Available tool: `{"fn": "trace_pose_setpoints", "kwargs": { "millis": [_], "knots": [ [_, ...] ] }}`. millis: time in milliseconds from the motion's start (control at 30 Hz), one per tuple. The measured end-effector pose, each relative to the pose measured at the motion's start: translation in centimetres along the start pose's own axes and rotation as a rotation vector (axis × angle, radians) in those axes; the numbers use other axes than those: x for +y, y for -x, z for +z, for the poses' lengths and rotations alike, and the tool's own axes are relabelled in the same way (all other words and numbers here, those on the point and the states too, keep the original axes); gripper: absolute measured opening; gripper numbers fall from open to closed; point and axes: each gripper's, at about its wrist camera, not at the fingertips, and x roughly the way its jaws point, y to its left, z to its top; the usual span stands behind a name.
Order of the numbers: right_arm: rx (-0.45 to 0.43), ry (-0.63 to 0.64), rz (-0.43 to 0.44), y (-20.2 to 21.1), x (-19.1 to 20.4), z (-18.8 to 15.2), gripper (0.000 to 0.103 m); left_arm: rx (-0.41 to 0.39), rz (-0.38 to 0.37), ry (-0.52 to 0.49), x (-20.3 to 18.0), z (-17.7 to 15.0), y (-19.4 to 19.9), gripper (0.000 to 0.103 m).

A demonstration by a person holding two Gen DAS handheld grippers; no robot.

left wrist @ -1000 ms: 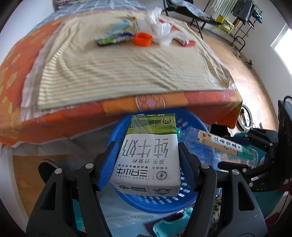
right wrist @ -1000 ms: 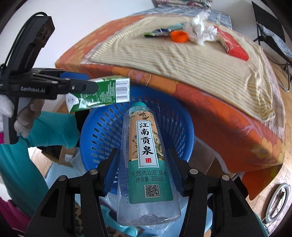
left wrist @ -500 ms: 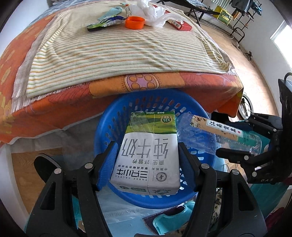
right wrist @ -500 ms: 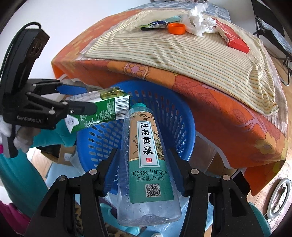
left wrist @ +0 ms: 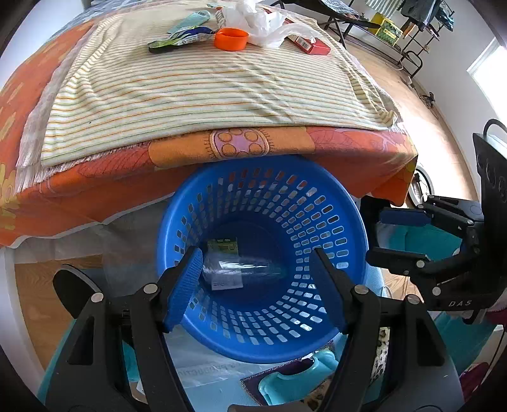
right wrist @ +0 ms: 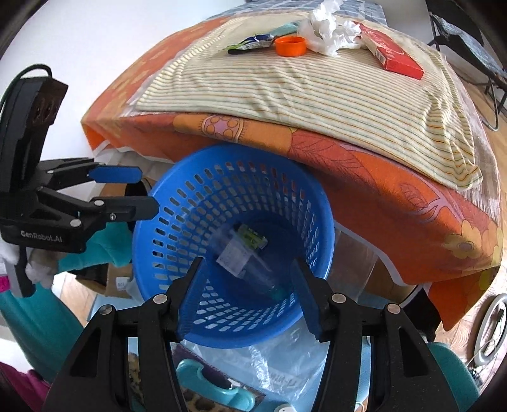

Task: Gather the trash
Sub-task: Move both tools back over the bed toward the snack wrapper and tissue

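A blue basket (left wrist: 332,228) stands on the floor against the edge of a bed (left wrist: 95,177) draped in an orange cover and a striped cloth (left wrist: 190,95). On the cloth, well beyond the basket, lie an orange cap (left wrist: 230,39), a crumpled white bag (left wrist: 263,25), a red box (left wrist: 312,46) and a green wrapper (left wrist: 177,39). Nothing stands between the two grippers and the basket mouth. The left gripper (left wrist: 256,285) hangs over the basket with its jaws opening and nothing between them; the right gripper (right wrist: 250,291) also has its jaws apart and empty. The milk carton (left wrist: 222,246) and the water bottle (left wrist: 244,269) lie at the basket's bottom, well below both sets of jaws. A second ago the left jaws clamped the carton and the right jaws the bottle; both have since dropped in.
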Motion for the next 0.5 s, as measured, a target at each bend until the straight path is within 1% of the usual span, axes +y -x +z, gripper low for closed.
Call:
{"fn": "trace_pose_setpoints", "kwargs": {
  "millis": [267,500],
  "knots": [
    [-0.034,-0.010,0.005,0.8,-0.2,0.6,0.054,-0.013,-0.001,-0.006,-0.2,0.4,0.3,0.072],
    [-0.064,-0.040,0.018,1.7,-0.9,1.3,0.055,-0.032,-0.010,0.027,0.4,1.7,1.0,0.072]
  ]
}}
